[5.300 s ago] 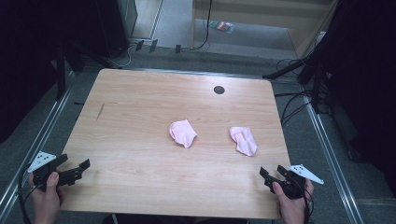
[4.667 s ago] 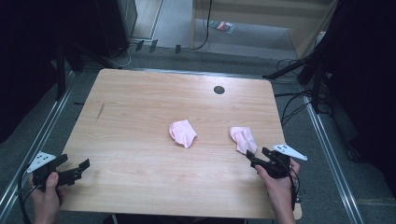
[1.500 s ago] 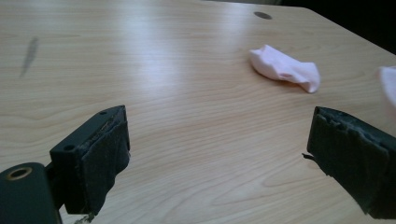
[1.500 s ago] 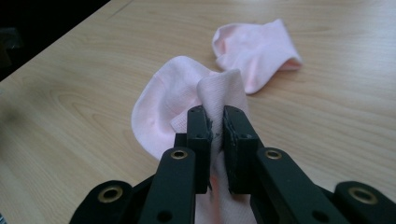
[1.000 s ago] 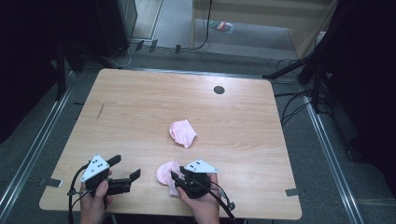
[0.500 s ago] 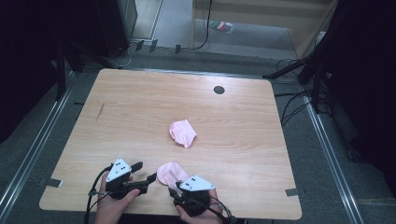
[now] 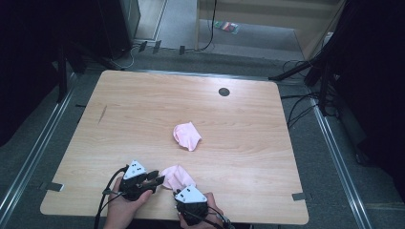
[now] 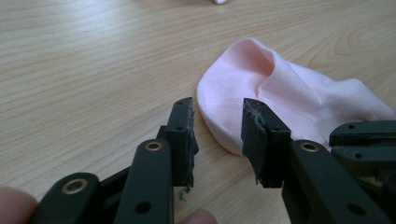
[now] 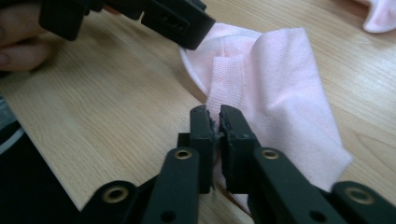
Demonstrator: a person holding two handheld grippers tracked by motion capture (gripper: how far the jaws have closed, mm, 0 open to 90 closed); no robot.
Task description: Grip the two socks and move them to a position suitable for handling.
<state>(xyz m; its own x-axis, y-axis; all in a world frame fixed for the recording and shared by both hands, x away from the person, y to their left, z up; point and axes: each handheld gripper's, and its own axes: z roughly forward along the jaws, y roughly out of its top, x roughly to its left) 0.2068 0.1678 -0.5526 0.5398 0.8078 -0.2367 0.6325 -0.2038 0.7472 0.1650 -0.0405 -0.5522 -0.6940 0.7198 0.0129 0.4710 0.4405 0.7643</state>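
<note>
High view: wooden table [image 7: 143,119], two pink socks on it. The near sock [image 7: 175,175] lies at the front edge between both grippers; the second sock [image 7: 187,135] sits mid-table, well apart from it. Left gripper [image 7: 154,178] comes in from the sock's left, jaw tips at its edge. Right gripper [image 7: 187,191] sits just below the sock, with the grey three-cornered plate on top. A dark round hole [image 7: 224,91] near the table's far edge.

Left gripper view: left gripper [image 8: 217,126] jaws at a medium gap, just been closing. The rounded end of the near sock [image 8: 280,98] lies between the jaw tips, but the pads aren't pressing on it, with a clear gap on both sides. Sock flat on the table [image 8: 84,70]. Part of the right gripper shows at lower right, over the sock.

Right gripper view: right gripper [image 9: 217,122] jaws nearly together, just been closing, pinched on a folded ridge of the near sock [image 9: 280,88]. Cloth sits between the pads. The left gripper's jaw [image 9: 177,21] rests at the sock's far edge. Second sock [image 9: 380,16] is at the top right corner.
</note>
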